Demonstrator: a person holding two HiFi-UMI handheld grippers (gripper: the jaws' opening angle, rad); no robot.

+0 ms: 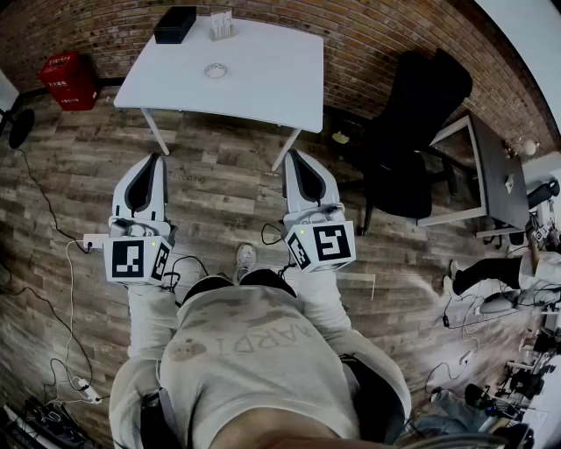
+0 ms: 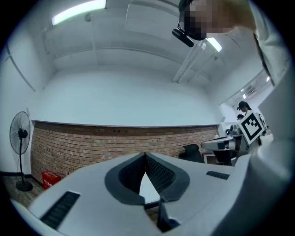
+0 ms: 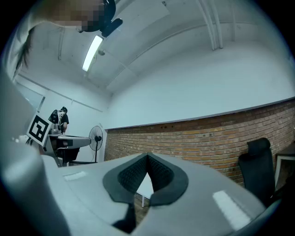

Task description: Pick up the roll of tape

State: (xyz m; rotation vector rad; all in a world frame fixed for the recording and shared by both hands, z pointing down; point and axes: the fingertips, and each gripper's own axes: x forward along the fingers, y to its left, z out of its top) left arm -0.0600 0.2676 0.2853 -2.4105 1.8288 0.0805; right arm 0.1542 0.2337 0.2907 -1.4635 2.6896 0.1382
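Approach stage: the left gripper (image 1: 156, 159) and right gripper (image 1: 290, 155), both closed and empty, hang well short of the roll of tape (image 1: 216, 70) on the surface (image 1: 267, 83); next, move in and open one.

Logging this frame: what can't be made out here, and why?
- Roll of tape: head view, too small to judge how much tape is left.
- Same roll: unseen in both gripper views; the left gripper and right gripper, both shut, block most of the table with their own bodies.
- Black box and small holder beside it: head view, too small to identify.
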